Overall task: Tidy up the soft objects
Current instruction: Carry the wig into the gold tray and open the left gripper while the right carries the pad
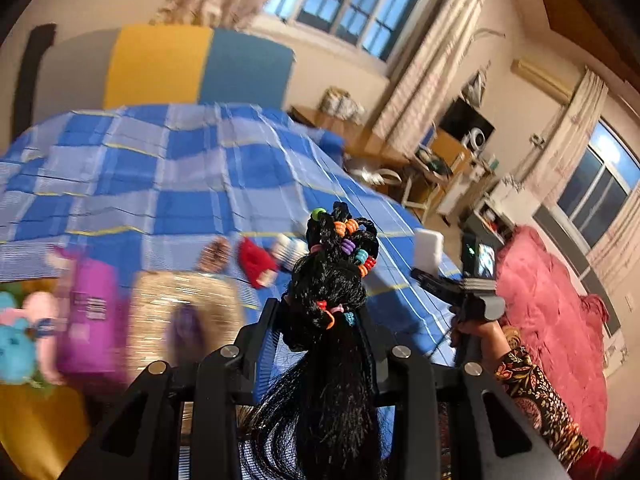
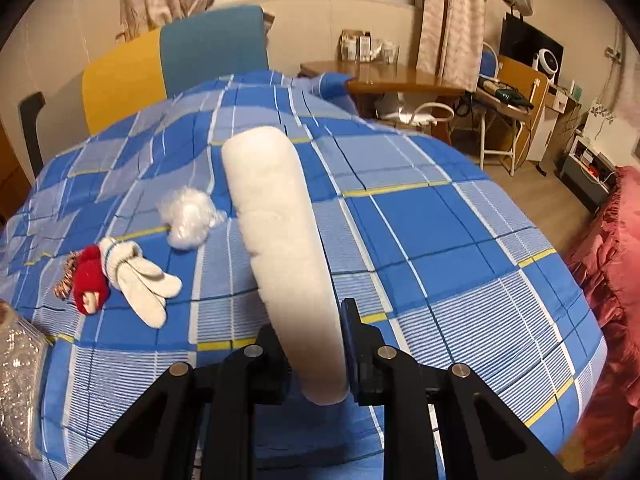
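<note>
Left gripper (image 1: 326,312): clamped on a black hairpiece (image 1: 332,280), a bundle of synthetic hair with braids threaded through coloured beads. The beaded braids stand up beyond the fingertips; the loose strands trail back between the fingers toward the camera. The hairpiece is lifted clear of the bed.

Right gripper (image 2: 316,344): closed on a white foam pad (image 2: 276,216), pinched edge-on near its lower end. The pad stands up and away from the fingers above the bed, touching nothing else. In the left wrist view the same pad (image 1: 428,250) shows as a small white block at the tip of the right gripper (image 1: 420,274), held by a hand (image 1: 474,330) with a patterned sleeve (image 1: 536,400).

Bed (image 2: 420,216): covered with a blue, white and yellow checked sheet.

On the bed, left part of the right wrist view:
- white stuffing tuft (image 2: 188,216), lying loose;
- white glove (image 2: 140,276), fingers spread, just beside a red knitted item (image 2: 90,280);
- brown-and-white fringed piece (image 2: 68,276), against the red item's far side;
- glittery silver-gold bag (image 2: 20,380), at the frame edge.

Left wrist view, blurred: a purple item (image 1: 92,312) and what may be pastel plush toys (image 1: 16,340) lie beside the glittery bag (image 1: 184,312).

Beyond the bed: yellow and blue headboard panels (image 2: 172,64), wooden side table (image 2: 392,78), pink bedding (image 2: 612,272) at right.
</note>
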Tool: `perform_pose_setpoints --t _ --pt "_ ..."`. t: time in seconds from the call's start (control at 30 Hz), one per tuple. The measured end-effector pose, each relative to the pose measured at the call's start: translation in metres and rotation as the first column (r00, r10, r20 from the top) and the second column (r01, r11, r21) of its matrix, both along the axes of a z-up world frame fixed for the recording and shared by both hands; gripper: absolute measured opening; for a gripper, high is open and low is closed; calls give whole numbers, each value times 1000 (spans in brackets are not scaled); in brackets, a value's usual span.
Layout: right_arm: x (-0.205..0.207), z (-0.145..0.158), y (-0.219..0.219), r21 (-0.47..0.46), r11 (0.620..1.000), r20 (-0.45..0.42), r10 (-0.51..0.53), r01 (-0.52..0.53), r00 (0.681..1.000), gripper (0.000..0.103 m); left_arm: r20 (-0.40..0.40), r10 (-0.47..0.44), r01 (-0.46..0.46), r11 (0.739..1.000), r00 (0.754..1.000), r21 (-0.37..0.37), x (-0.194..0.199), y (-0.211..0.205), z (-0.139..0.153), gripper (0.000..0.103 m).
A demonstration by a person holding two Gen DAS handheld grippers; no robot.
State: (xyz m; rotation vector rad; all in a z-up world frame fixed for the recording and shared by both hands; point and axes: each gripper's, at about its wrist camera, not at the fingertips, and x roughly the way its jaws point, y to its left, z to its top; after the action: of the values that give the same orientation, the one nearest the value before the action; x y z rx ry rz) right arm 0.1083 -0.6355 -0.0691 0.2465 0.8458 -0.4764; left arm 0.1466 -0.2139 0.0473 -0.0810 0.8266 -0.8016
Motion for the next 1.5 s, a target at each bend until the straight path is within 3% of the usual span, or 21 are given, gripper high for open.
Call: perform_pose_setpoints --t 0.27,0.67,0.93,1.23,1.33,1.5 --pt "-13 30 21 34 999 63 -3 1 998 21 6 185 -185 983 983 10 25 117 -1 35" --pt "-38 108 119 83 992 229 73 -94 971 21 -123 388 -374 920 913 120 51 244 -80 35" --pt "-44 146 206 59 971 306 205 -234 930 21 -164 474 -446 877 865 181 72 304 -121 35" --pt "-40 154 293 92 914 337 344 -394 876 21 -205 548 -501 831 811 241 90 347 -155 35" --pt "-36 153 321 101 889 341 391 -447 855 21 -210 559 -510 824 802 247 93 355 -162 35" --pt "-29 145 361 138 844 337 451 -518 826 21 -178 564 -512 817 807 267 96 358 -166 36"
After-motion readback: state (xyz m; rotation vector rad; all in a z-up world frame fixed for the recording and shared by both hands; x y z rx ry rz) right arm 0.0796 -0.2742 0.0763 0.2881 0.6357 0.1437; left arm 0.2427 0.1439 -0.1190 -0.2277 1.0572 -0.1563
